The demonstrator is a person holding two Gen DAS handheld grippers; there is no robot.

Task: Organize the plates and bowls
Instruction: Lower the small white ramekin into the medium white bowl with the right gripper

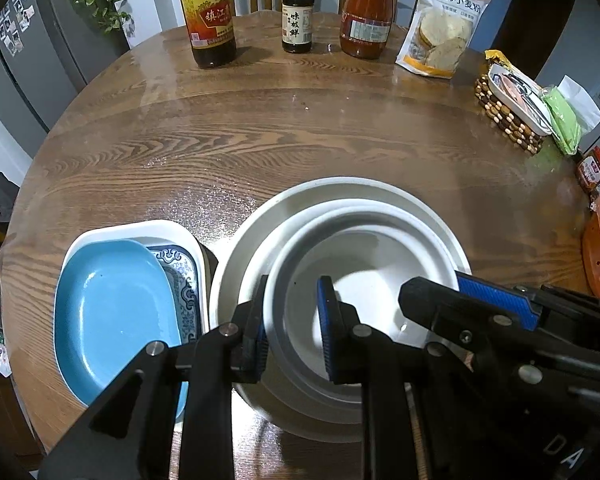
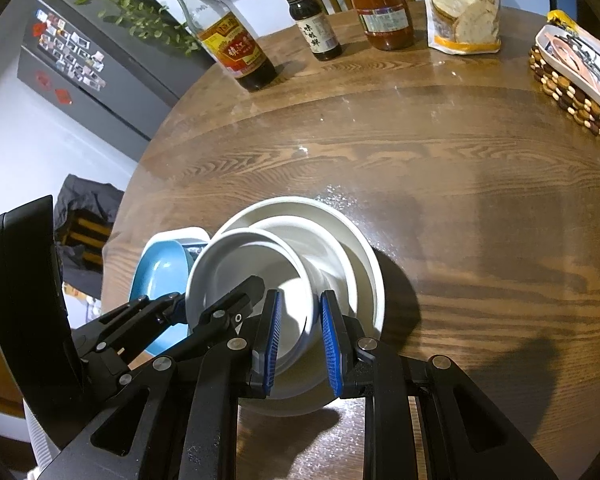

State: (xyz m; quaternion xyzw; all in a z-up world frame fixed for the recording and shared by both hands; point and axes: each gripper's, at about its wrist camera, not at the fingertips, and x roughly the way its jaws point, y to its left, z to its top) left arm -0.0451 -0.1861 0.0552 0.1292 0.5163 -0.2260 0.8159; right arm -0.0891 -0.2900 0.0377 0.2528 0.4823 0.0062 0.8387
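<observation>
A: Where's the top white bowl (image 1: 352,304) sitting?
B: It's tilting inside the white stack (image 1: 340,196) on the round wooden table (image 1: 260,140), just beside the blue plate (image 1: 112,312) that's lying in a white tray (image 1: 140,228).
A: Jaws?
B: Left gripper (image 1: 292,328) is clamping the bowl's left rim, one pad inside, one outside. Right gripper (image 2: 300,344) is pinching the rim on the opposite side, same way.
A: Background?
B: Three sauce bottles (image 1: 298,12) and a flour bag (image 1: 444,28) are standing at the far edge.
</observation>
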